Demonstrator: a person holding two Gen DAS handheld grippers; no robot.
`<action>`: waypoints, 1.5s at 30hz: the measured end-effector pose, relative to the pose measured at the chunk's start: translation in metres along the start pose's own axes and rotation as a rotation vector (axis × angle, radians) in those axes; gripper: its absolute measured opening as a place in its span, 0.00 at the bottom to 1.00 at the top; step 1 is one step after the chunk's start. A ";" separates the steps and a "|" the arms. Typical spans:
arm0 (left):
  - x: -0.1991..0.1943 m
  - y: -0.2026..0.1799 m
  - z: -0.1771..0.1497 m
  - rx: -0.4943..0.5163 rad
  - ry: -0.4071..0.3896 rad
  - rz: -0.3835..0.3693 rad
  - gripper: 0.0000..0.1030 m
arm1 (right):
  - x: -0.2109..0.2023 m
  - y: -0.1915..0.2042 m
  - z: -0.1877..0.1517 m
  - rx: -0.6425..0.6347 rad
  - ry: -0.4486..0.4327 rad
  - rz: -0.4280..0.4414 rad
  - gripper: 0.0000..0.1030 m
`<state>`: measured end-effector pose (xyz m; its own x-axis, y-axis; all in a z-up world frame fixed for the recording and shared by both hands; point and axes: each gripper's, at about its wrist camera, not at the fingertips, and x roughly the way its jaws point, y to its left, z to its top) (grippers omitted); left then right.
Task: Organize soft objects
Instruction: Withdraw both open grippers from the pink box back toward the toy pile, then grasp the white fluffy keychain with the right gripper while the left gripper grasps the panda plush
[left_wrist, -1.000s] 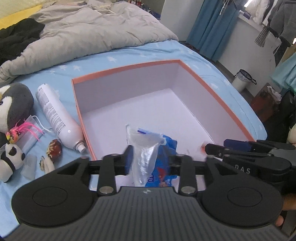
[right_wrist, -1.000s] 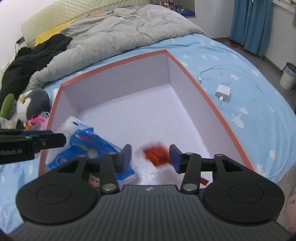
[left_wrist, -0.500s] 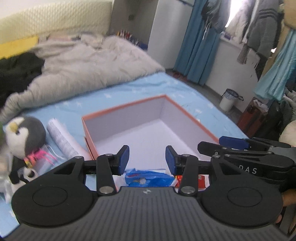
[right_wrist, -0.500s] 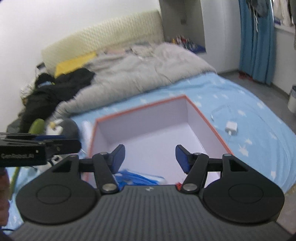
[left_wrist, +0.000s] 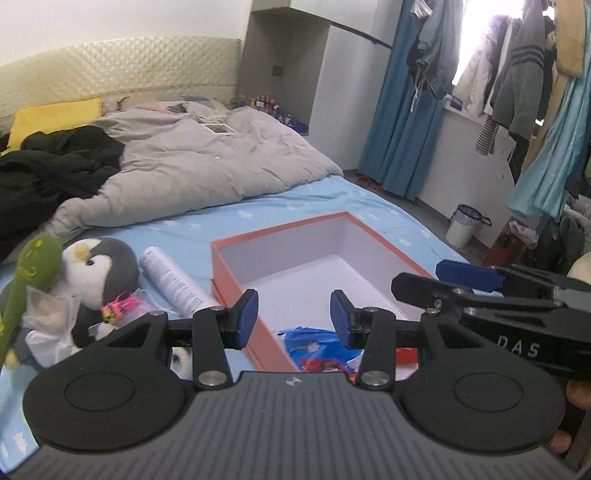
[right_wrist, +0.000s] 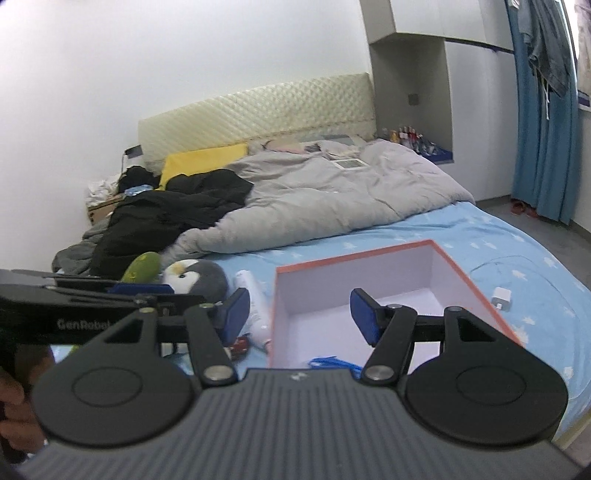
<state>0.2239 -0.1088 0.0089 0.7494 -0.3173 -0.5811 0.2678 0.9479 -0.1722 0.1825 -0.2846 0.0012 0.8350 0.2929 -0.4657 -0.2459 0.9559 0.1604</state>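
An orange box (left_wrist: 280, 232) with a white inside lies open on the blue bedsheet; it also shows in the right wrist view (right_wrist: 354, 257). A blue plastic packet (left_wrist: 314, 341) and a red packet (left_wrist: 406, 355) lie at the box's near end. My left gripper (left_wrist: 293, 316) is open and empty, raised above the near end. My right gripper (right_wrist: 299, 314) is open and empty, raised above the box's left wall. A penguin plush (left_wrist: 98, 269) and a green plush (left_wrist: 33, 269) lie left of the box.
A white spray can (left_wrist: 171, 282) lies between the penguin and the box. A grey duvet (left_wrist: 192, 162) and black clothes (left_wrist: 48, 166) cover the far bed. A white charger (right_wrist: 501, 297) with cable lies right of the box. A waste bin (left_wrist: 463, 225) stands on the floor.
My left gripper let go of the blue packet and my right let go of the red packet into the box. Both grippers opened, rose and drew back.
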 end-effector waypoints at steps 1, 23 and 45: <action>-0.007 0.003 -0.002 -0.004 -0.007 0.006 0.48 | -0.002 0.005 -0.002 -0.004 -0.005 0.005 0.61; -0.076 0.064 -0.074 -0.103 -0.034 0.104 0.48 | -0.017 0.081 -0.063 -0.025 0.041 0.053 0.61; -0.103 0.114 -0.161 -0.272 0.012 0.219 0.48 | -0.011 0.129 -0.118 -0.054 0.167 0.097 0.61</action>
<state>0.0797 0.0360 -0.0795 0.7634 -0.1070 -0.6370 -0.0705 0.9665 -0.2469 0.0840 -0.1626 -0.0755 0.7139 0.3786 -0.5891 -0.3508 0.9214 0.1671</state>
